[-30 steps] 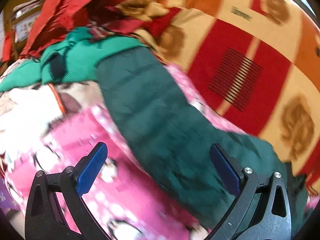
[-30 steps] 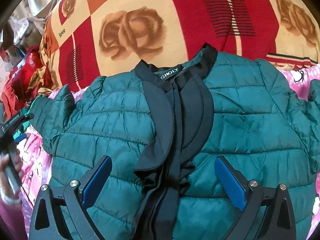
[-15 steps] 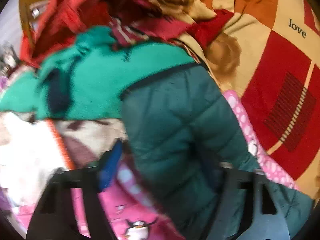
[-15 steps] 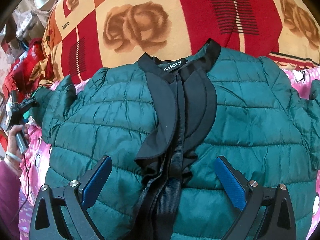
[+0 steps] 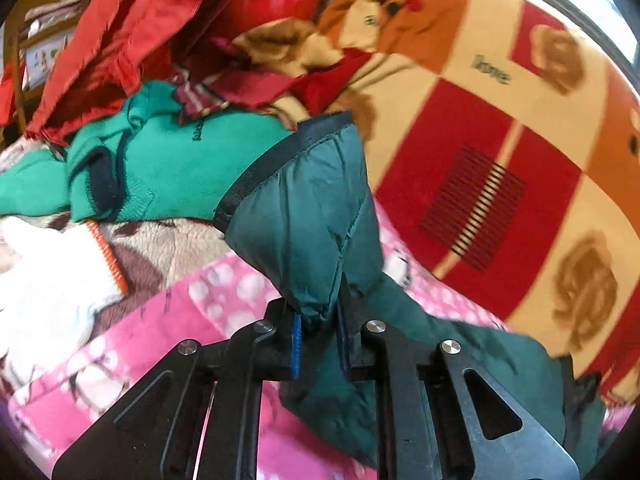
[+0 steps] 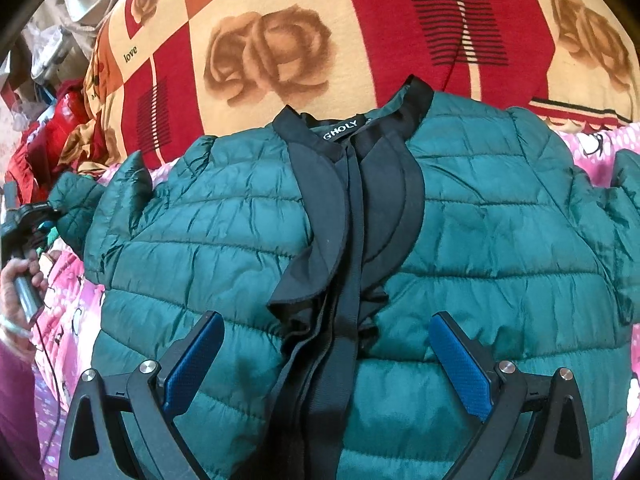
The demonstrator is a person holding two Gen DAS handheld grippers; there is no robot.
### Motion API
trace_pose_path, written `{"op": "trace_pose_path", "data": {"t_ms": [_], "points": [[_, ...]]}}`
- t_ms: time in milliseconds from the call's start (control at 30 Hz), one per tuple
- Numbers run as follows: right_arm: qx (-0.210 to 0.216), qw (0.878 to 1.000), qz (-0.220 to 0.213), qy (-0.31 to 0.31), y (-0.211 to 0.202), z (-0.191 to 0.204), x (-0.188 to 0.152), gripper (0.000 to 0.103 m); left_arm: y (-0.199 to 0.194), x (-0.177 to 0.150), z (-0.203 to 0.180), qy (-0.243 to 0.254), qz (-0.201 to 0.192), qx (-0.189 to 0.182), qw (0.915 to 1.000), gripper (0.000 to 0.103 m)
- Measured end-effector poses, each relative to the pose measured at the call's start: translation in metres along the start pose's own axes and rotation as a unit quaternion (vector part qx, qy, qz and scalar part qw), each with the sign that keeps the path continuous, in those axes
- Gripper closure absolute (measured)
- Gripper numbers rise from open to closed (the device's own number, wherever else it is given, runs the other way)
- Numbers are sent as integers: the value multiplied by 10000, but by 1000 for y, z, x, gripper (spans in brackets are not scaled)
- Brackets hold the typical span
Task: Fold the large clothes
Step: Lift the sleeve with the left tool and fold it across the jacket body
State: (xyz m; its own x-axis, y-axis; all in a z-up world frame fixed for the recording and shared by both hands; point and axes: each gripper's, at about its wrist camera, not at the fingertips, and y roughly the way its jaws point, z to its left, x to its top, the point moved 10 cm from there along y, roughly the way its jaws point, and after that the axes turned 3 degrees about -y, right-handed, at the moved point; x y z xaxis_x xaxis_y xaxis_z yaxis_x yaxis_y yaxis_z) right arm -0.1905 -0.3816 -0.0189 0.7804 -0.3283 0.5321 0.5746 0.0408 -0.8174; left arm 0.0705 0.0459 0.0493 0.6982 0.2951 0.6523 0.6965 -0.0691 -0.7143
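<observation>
Sleeve grip: left tongs (image 5: 318, 342), jaws just drawn together, are clamped on the puffy sleeve (image 5: 308, 216) of the teal quilted jacket (image 6: 248, 248) near its black-trimmed cuff (image 5: 280, 160); the padded fabric looks slick and could slide out of the blue pads if pulled hard.
Left clutter: heaped green knitwear (image 5: 180, 164), red garments (image 5: 120, 32) and a cream fleece (image 5: 52, 280) lie just beside the cuff; a swing of the sleeve could snag or drag them.
Jacket: spread front-up on the pink penguin blanket (image 5: 192, 320) over the bed, collar toward the red rose-print blanket (image 6: 280, 60).
Centre: loose black placket (image 6: 340, 280) sits ruffled; folding over it would likely trap a lump.
Right tongs (image 6: 328, 364): apart, empty, poised over the chest.
Far side: right sleeve (image 6: 628, 200) runs past the frame edge, extent unclear.
</observation>
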Motion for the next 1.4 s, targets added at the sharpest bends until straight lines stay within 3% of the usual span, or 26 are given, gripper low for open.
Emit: {"op": "trace_pose_path", "data": {"t_ms": [467, 700, 1400], "points": [[-232, 9994, -176, 189, -27, -22, -12, 1, -81, -65, -86, 994, 9, -475, 9939, 90], [-224, 9988, -248, 365, -41, -34, -18, 1, -108, -102, -140, 1443, 124, -865, 9857, 90], [-309, 9944, -490, 882, -79, -80, -31, 1, -158, -186, -266, 2511, 295, -1513, 9556, 90]]}}
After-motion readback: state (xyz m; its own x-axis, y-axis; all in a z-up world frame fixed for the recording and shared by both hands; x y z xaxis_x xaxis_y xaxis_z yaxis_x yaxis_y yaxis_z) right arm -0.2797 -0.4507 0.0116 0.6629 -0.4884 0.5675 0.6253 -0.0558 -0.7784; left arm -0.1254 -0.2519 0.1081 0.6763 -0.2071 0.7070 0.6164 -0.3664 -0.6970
